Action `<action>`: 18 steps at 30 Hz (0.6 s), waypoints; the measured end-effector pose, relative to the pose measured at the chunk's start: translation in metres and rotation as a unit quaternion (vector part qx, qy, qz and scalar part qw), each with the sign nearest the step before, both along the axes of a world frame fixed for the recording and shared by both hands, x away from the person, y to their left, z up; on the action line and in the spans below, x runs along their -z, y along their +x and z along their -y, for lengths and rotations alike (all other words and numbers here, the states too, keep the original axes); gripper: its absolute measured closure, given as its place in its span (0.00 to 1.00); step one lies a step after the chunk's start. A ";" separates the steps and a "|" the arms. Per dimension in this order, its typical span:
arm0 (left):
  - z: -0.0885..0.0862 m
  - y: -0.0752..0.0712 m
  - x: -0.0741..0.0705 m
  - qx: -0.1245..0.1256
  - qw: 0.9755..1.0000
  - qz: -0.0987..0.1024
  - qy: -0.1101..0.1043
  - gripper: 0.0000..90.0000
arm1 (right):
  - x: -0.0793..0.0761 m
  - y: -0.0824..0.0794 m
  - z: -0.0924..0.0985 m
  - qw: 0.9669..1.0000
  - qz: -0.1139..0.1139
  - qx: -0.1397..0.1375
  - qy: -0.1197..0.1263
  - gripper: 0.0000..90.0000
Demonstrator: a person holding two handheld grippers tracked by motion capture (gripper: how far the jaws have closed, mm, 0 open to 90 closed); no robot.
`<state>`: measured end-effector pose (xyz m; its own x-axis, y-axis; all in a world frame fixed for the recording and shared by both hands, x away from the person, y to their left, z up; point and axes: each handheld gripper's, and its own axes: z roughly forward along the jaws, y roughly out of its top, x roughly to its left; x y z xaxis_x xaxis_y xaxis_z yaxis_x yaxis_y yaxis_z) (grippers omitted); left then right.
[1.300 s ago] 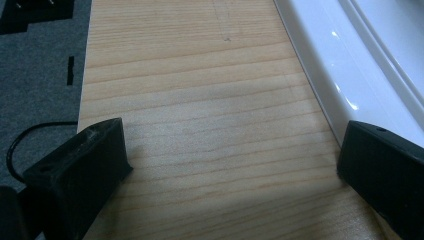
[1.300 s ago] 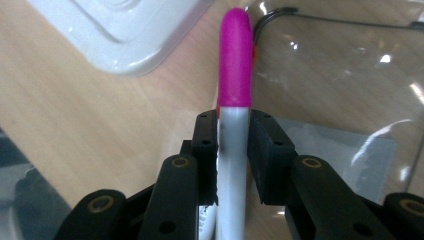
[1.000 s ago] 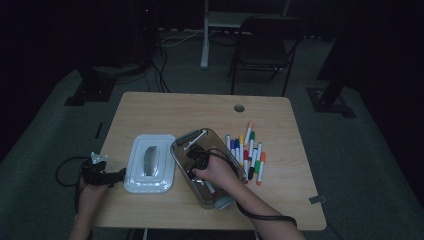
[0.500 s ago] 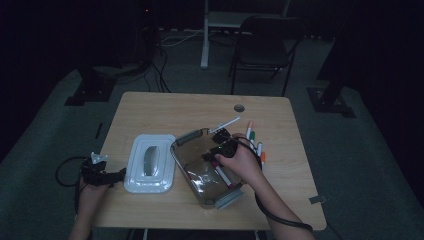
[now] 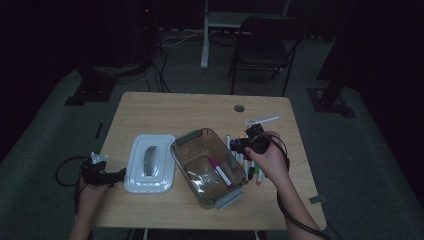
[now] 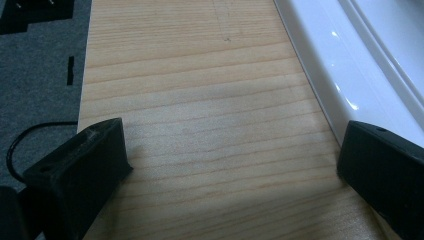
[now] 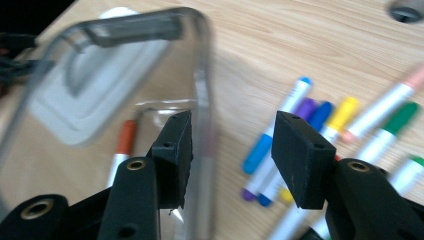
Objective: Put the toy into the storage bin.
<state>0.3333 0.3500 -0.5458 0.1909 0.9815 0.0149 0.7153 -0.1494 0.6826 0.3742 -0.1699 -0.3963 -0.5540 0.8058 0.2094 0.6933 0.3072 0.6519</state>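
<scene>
Hovering right tool [image 5: 239,145], empty, above markers [image 5: 245,161], beside clear bin [image 5: 207,167]

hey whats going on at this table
A person is moving markers into a clear plastic container. One marker already lies inside it, while a row of markers waits on the wooden table beside it. The right gripper, over that row, holds nothing; its jaws have just been opening. The left gripper rests open at the table's left edge, next to the white lid.
</scene>
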 end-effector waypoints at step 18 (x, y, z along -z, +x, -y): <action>0.000 0.000 0.000 0.000 1.000 0.000 -0.001 0.00 | 0.062 0.005 0.061 0.992 -0.036 0.117 -0.021 0.56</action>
<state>0.3332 0.3499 -0.5458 0.1900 0.9817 0.0136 0.7158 -0.1480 0.6824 0.3793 -0.2309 -0.4586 -0.3357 0.9195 0.2044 0.7927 0.1586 0.5886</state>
